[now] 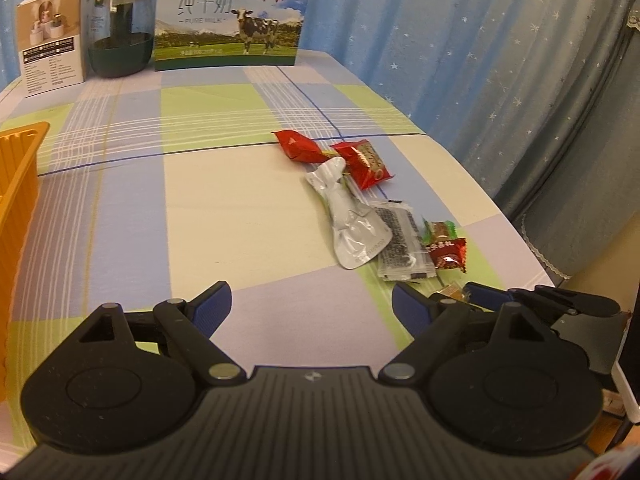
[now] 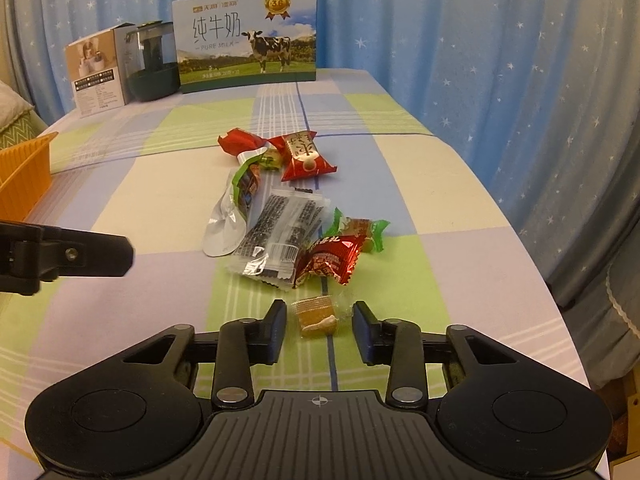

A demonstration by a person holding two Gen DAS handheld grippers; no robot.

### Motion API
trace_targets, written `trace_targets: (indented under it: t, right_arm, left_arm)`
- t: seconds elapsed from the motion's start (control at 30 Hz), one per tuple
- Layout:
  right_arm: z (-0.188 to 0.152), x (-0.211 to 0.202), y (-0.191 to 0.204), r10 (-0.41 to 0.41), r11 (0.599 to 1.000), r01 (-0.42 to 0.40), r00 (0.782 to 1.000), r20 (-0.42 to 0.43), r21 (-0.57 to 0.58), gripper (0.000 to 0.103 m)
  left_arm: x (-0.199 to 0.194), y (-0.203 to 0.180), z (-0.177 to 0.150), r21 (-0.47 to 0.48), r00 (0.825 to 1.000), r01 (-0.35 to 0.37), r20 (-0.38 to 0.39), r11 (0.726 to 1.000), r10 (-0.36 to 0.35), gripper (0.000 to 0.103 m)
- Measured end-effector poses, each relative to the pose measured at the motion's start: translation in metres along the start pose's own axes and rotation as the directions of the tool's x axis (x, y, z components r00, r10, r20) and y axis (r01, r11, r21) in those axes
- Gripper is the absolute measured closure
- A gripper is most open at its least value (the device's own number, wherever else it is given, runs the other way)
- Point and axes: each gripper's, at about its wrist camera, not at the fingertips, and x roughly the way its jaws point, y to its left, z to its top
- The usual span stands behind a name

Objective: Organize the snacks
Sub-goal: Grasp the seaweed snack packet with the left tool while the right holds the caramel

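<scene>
Nearby, snack pile (image 2: 288,216) behind brown candy (image 2: 316,316).

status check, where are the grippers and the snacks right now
Left gripper open, over bare cloth. Right gripper straddles small brown candy, pads not touching it. Snack pile loose mid-table, orange basket far left. Nothing blocking.

We're low over the near end of the checked table (image 1: 200,200) in both views, each camera looking forward and down along its own fingers toward the star-print curtain (image 2: 480,60). The left wrist sits left of the snack pile (image 1: 360,200), the right wrist straight behind it and closer. Both share the snack pile, the milk box (image 2: 246,40), the kettle (image 1: 120,32) and the orange tray (image 2: 24,176).
</scene>
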Motion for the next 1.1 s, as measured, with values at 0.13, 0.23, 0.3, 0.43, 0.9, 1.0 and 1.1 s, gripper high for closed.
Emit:
trace_targets:
  t: [0.13, 0.23, 0.3, 0.43, 0.9, 1.0, 1.1]
  right_arm:
    - [-0.002, -0.007, -0.002, 0.0, 1.0, 0.0, 1.0, 0.003, 0.023, 0.073]
    - [0.0, -0.016, -0.005, -0.017, 0.999, 0.016, 0.999, 0.032, 0.045, 0.073]
    - [0.001, -0.023, -0.011, -0.034, 0.997, 0.03, 0.998, 0.054, 0.073, 0.073]
    - [0.002, -0.031, -0.027, -0.076, 0.987, 0.064, 0.994, 0.08, 0.145, 0.073]
    - [0.003, -0.031, -0.049, -0.147, 0.956, 0.119, 0.985, 0.088, 0.27, 0.073]
    - [0.003, -0.031, -0.049, -0.15, 0.955, 0.122, 0.985, 0.087, 0.272, 0.074]
    - [0.003, -0.029, -0.05, -0.153, 0.953, 0.124, 0.985, 0.084, 0.275, 0.074]
  left_arm:
    - [0.005, -0.007, 0.0, 0.008, 1.0, 0.026, -0.004, 1.0, -0.026, 0.021]
    - [0.01, -0.013, -0.001, 0.02, 0.999, 0.045, -0.01, 0.999, -0.045, 0.025]
    - [0.014, -0.018, -0.002, 0.032, 0.998, 0.06, -0.01, 0.998, -0.06, 0.032]
    - [0.024, -0.028, -0.001, 0.056, 0.996, 0.09, -0.015, 0.994, -0.089, 0.044]
    - [0.07, -0.052, 0.013, 0.029, 0.991, 0.131, -0.022, 0.991, -0.131, 0.054]
    - [0.077, -0.056, 0.012, 0.041, 0.993, 0.117, -0.025, 0.992, -0.116, 0.053]
    - [0.077, -0.059, 0.012, 0.069, 0.995, 0.1, -0.025, 0.993, -0.099, 0.055]
